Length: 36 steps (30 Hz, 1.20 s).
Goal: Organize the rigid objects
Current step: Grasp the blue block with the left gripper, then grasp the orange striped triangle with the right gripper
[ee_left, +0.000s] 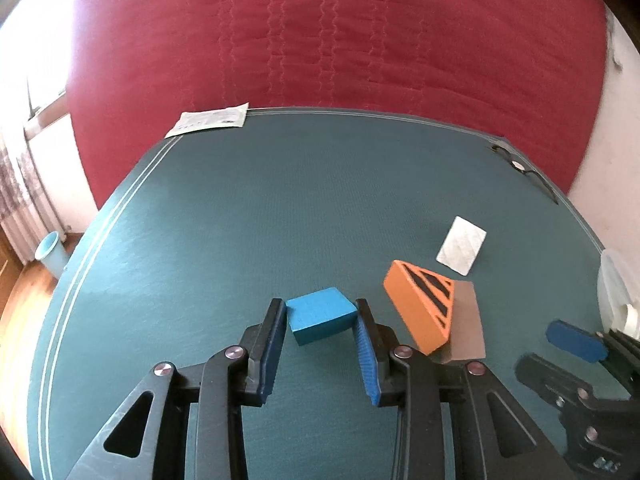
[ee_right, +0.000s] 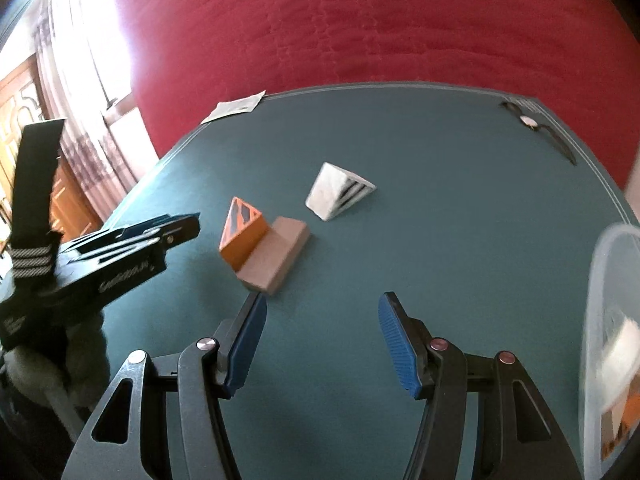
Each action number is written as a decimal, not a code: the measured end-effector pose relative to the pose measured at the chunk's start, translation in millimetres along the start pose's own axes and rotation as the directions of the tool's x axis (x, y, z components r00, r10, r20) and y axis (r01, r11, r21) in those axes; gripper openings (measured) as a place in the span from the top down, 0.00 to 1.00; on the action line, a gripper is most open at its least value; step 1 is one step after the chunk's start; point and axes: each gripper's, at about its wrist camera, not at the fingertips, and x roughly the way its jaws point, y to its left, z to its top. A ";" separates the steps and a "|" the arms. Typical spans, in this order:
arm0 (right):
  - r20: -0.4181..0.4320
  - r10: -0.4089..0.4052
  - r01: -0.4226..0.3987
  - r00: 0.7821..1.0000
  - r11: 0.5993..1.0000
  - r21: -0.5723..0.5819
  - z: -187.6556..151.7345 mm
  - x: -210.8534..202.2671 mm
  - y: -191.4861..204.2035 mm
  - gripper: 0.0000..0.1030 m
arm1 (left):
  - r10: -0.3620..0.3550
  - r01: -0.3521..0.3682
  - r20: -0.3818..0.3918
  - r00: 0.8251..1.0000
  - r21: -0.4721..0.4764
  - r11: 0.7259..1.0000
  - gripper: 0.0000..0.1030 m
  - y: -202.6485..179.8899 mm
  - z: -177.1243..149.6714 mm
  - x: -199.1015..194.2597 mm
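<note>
A small blue block (ee_left: 322,316) sits on the green table mat (ee_left: 280,220), and my left gripper (ee_left: 320,307) is shut on it, a pad pressed to each side. Just right of it an orange wedge with black slots (ee_left: 420,312) leans against a tan block (ee_left: 468,320). A white wedge (ee_left: 461,245) lies further back. In the right wrist view my right gripper (ee_right: 322,308) stands open over bare mat, just in front of the tan block (ee_right: 276,256) and orange wedge (ee_right: 244,236), with the white wedge (ee_right: 338,192) beyond. The left gripper (ee_right: 176,226) enters from the left there.
A clear plastic container (ee_right: 608,320) holding some pieces stands at the table's right edge. A paper sheet (ee_left: 210,120) lies at the far left corner and a dark watch-like item (ee_left: 520,166) at the far right. A red bed cover (ee_left: 340,40) rises behind the table.
</note>
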 end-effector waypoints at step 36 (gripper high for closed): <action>-0.017 0.038 -0.041 0.999 0.979 -0.198 34.1 61.2 69.0 0.69 | 0.053 -0.055 -0.025 0.998 -0.134 0.989 0.65 40.0 -3.4 -1.9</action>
